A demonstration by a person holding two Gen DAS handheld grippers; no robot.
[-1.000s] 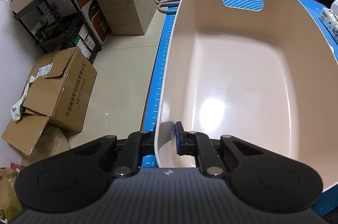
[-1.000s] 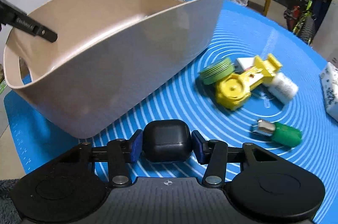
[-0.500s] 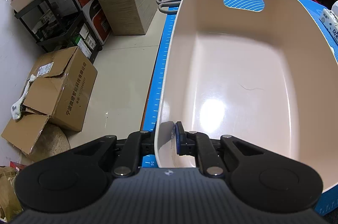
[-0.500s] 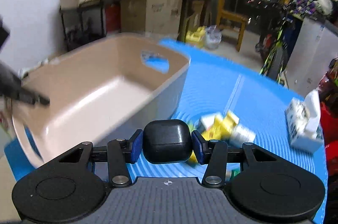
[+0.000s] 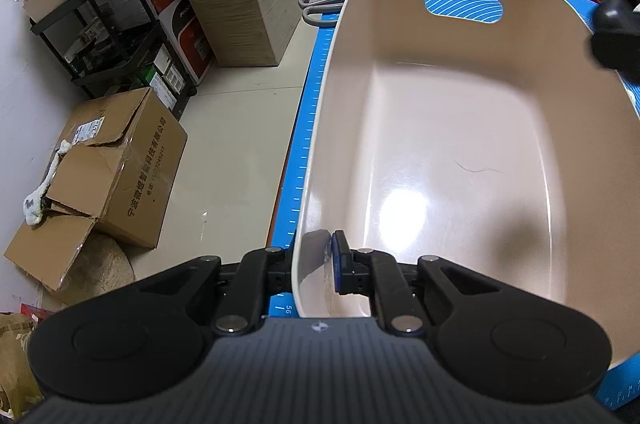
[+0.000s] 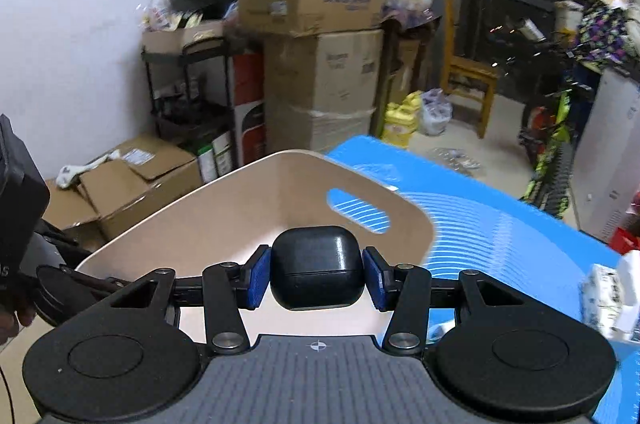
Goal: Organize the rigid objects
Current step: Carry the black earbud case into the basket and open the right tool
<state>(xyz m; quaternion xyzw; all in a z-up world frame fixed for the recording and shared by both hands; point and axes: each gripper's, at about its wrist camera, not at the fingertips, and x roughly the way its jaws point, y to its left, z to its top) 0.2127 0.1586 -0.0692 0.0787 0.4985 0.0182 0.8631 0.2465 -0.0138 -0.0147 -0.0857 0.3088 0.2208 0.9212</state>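
Above tub (image 6: pixel 224 220) now, right gripper (image 6: pixel 317 270) risen, clamping black case (image 6: pixel 316 266); left gripper (image 5: pixel 316 266) unmoved, pinching tub rim.

The left wrist camera sits close above the near corner of the beige oval plastic tub (image 5: pixel 440 152), looking steeply down along its length toward the far handle slot, with floor and cardboard boxes (image 5: pixel 116 168) at left. The right wrist camera looks at a shallower downward angle over the same tub (image 6: pixel 224 216) toward stacked boxes and the wall. Both views share the tub and blue ringed mat (image 6: pixel 492 224).
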